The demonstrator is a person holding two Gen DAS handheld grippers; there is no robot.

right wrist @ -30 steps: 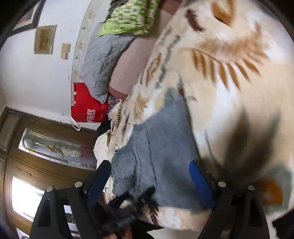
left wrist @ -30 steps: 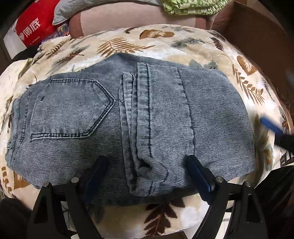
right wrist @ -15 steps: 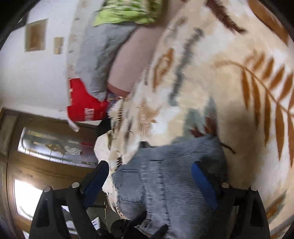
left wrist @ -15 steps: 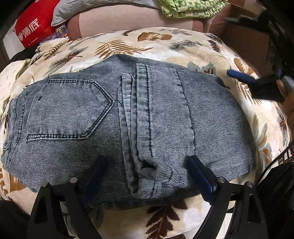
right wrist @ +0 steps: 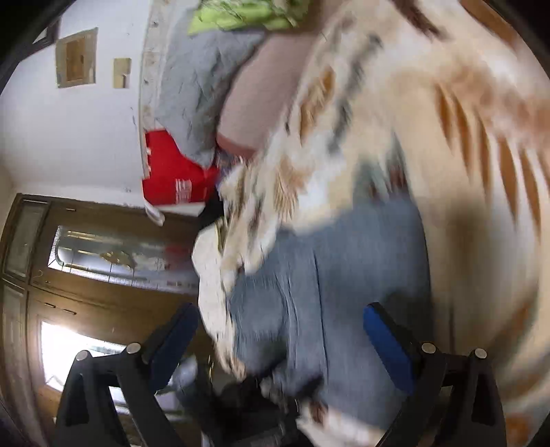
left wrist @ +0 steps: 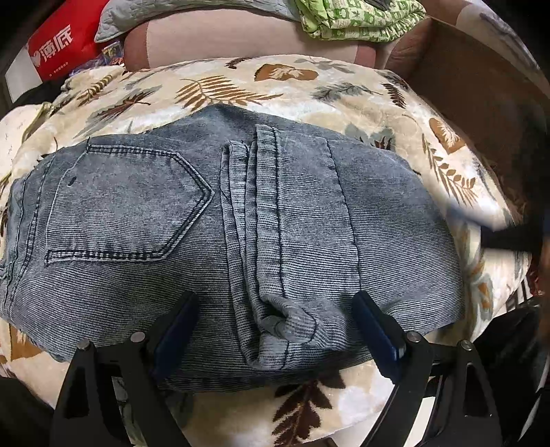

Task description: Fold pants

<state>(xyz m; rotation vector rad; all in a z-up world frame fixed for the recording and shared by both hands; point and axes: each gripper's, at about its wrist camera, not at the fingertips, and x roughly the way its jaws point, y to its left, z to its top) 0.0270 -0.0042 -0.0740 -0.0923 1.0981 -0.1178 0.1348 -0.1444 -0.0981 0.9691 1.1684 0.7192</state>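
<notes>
The folded blue-grey denim pants point(left wrist: 240, 233) lie flat on a leaf-patterned blanket point(left wrist: 240, 82), back pocket at the left, leg hems folded across the middle. My left gripper point(left wrist: 275, 319) is open and empty, its blue pads over the pants' near edge. My right gripper point(right wrist: 278, 330) is open and empty, tilted sideways above the pants point(right wrist: 326, 275); that view is blurred. It also shows as a blurred dark shape at the right edge of the left wrist view point(left wrist: 508, 237).
A pink sofa back point(left wrist: 220, 37) with a grey cushion point(left wrist: 192, 8) and a green patterned cloth point(left wrist: 357, 20) lies behind the blanket. A red bag point(left wrist: 55, 41) sits at the far left, a brown cardboard box point(left wrist: 481, 89) at the right. A wooden door point(right wrist: 68, 275) stands beyond.
My right gripper has swung down beside the pants' right end and is moving fast. My left gripper has stayed open over the near edge; the pants have not moved.
</notes>
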